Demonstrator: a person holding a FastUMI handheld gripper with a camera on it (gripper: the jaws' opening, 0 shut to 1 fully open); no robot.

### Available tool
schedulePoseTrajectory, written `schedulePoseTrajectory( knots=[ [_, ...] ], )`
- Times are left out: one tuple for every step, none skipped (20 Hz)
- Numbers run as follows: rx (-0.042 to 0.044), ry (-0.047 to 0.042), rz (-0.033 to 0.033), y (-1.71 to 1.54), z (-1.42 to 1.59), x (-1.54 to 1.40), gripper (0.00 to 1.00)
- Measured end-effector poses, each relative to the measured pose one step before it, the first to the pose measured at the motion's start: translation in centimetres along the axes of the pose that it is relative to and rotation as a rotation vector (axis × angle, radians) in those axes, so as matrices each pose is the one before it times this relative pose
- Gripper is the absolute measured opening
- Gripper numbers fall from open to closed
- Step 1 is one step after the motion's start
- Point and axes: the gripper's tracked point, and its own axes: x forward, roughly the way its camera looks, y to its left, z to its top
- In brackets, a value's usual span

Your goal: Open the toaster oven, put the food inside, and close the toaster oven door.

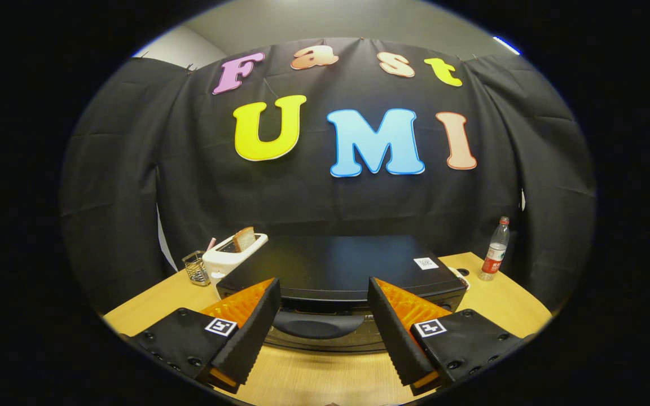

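Gripper view looks over a light wooden table [325,378] toward the black toaster oven [342,265], which sits at the middle of the table with its door shut. The oven's dark door handle [318,324] runs along the top of the door, facing the camera. The gripper [324,294] is spread wide and grasps nothing; its two fingers stand apart just in front of the oven, one on each side of the handle, and the handle shows in the gap between them. Whether the fingertips touch the oven's front edge cannot be told. A small white sticker [425,263] lies on the oven's top, toward its right rear corner.

Left of the oven, touching or just beside it, stands a white pop-up toaster [228,259] with a slice of bread [244,239] sticking up from its slot. A small wire basket [196,268] sits left of the toaster. Right of the oven, well apart from it, a clear plastic bottle with a red label [495,250] stands upright near the table's far edge.
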Motion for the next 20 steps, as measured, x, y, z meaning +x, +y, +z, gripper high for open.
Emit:
schedulePoseTrajectory(
  knots=[
    [-0.00161, 0.01455, -0.00018, 0.149, -0.705, 0.491, 0.98],
    [-0.00351, 0.01466, -0.00093, 0.084, -0.551, 0.449, 0.98],
    [-0.00426, 0.01273, -0.00282, 0.106, -0.554, 0.307, 0.98],
    [-0.00213, 0.01000, -0.00210, 0.061, -0.396, 0.382, 0.98],
    [0.00046, 0.00900, -0.00342, 0.038, -0.378, 0.323, 0.98],
    [0.00154, 0.01123, -0.00904, -0.091, -0.382, 0.327, 0.98],
    [-0.00010, -0.00243, -0.00898, -0.030, -0.149, 0.079, 0.98],
    [0.00157, -0.00951, -0.00506, 0.120, 0.306, 0.253, 0.99],
    [0.00265, 0.00651, -0.00441, 0.131, -0.396, 0.113, 0.98],
    [-0.00188, -0.00988, -0.00863, 0.101, 0.214, -0.047, 0.98],
    [-0.00822, 0.00143, -0.00217, 0.109, -0.220, -0.003, 0.99],
    [-0.00698, -0.00217, -0.00131, 0.058, 0.040, -0.243, 0.99],
    [0.00141, 0.00211, 0.00172, -0.094, -0.233, -0.272, 0.99],
    [0.00363, 0.00172, 0.00299, -0.024, -0.165, -0.435, 0.99],
    [0.00192, 0.00369, 0.00244, 0.129, -0.337, -0.534, 0.99],
    [-0.00252, 0.00403, 0.00079, 0.027, -0.231, -0.513, 0.99],
    [-0.00591, 0.00453, 0.00051, 0.029, -0.427, -0.567, 0.99],
    [-0.00355, 0.00565, -0.00013, 0.045, -0.320, -0.451, 0.99],
    [-0.00040, 0.00776, 0.00046, 0.013, -0.527, -0.507, 0.99],
    [0.00131, 0.00805, 0.00041, 0.006, -0.375, -0.465, 0.99]
  ],
)
